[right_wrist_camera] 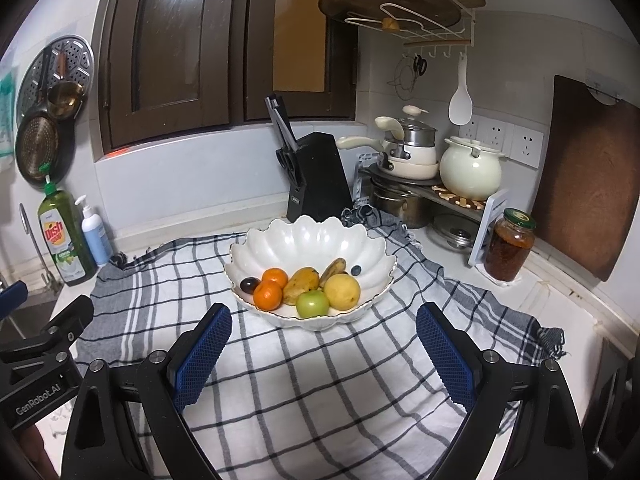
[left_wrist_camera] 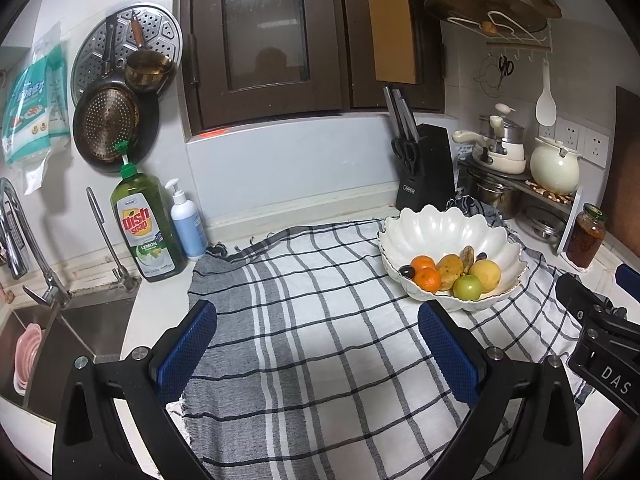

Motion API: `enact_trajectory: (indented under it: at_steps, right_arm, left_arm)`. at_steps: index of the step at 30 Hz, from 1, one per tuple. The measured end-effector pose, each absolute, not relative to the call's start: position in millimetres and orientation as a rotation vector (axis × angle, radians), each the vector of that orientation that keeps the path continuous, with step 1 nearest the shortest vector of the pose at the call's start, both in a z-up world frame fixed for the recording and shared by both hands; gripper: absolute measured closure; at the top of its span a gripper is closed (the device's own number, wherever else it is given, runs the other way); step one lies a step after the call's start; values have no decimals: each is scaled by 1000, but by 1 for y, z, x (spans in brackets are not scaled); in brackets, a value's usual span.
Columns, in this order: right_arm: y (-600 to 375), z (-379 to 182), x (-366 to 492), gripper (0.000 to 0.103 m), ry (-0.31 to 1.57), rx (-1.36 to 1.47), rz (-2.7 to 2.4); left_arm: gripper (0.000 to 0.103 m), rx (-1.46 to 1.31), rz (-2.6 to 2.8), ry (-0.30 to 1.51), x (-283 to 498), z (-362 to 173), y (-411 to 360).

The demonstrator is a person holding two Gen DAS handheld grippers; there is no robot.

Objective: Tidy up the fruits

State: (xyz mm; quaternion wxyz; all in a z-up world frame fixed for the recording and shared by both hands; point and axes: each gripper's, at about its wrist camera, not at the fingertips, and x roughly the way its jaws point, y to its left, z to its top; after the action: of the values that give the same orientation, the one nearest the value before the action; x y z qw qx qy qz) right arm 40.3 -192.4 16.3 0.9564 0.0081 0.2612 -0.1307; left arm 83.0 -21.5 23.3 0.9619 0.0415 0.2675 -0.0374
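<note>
A white scalloped bowl [right_wrist_camera: 308, 236] stands on a checked cloth [right_wrist_camera: 312, 392] and also shows in the left wrist view [left_wrist_camera: 440, 232]. It holds two oranges [right_wrist_camera: 268, 295], a mango [right_wrist_camera: 301, 280], a green apple [right_wrist_camera: 312, 304], a yellow fruit [right_wrist_camera: 342, 291], a banana [right_wrist_camera: 333, 268] and dark plums [right_wrist_camera: 249, 285]. My right gripper [right_wrist_camera: 324, 344] is open and empty, just in front of the bowl. My left gripper [left_wrist_camera: 318, 344] is open and empty over the cloth, left of the bowl. The right gripper's body [left_wrist_camera: 600, 332] shows at the left view's right edge.
A knife block [right_wrist_camera: 316, 176] stands behind the bowl. Pots on a rack [right_wrist_camera: 432, 176] and a jar [right_wrist_camera: 509, 250] are at the right, with a cutting board [right_wrist_camera: 588, 176] against the wall. Dish soap [left_wrist_camera: 146, 228], a pump bottle [left_wrist_camera: 186, 224], a tap and a sink [left_wrist_camera: 60, 336] are at the left.
</note>
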Motion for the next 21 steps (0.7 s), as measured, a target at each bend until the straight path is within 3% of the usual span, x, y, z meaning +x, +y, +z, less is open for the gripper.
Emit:
enact_trajectory:
  at_steps: [21]
  right_arm:
    - [-192, 21, 41, 9, 536, 24, -267]
  left_arm:
    - [0, 79, -80, 561, 85, 14, -23]
